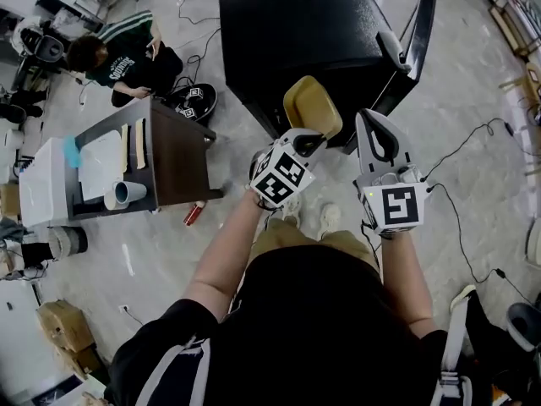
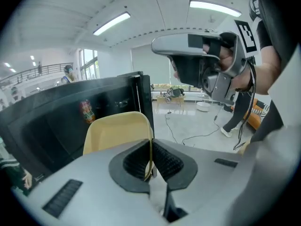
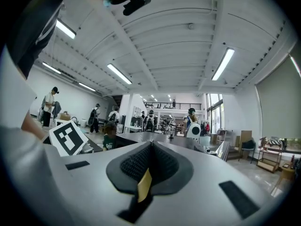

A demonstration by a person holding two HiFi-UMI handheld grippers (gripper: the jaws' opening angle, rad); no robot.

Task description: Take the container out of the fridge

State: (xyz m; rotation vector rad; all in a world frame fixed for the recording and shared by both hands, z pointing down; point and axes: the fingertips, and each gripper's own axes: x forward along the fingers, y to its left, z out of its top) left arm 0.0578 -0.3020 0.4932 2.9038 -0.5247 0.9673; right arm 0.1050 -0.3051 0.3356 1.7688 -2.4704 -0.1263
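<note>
Yellow plastic container [image 1: 312, 105]: wall pinched by left gripper [image 2: 150, 157], beside black fridge [image 1: 304, 32]. Right gripper [image 3: 150, 149] jaws together, empty. Red can [image 2: 86, 111] label illegible.

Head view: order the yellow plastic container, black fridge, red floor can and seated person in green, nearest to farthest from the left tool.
1. Yellow plastic container, clamped in the left tool.
2. Black fridge, directly ahead.
3. Red can, on the floor, left.
4. Seated person in green, far left.
</note>
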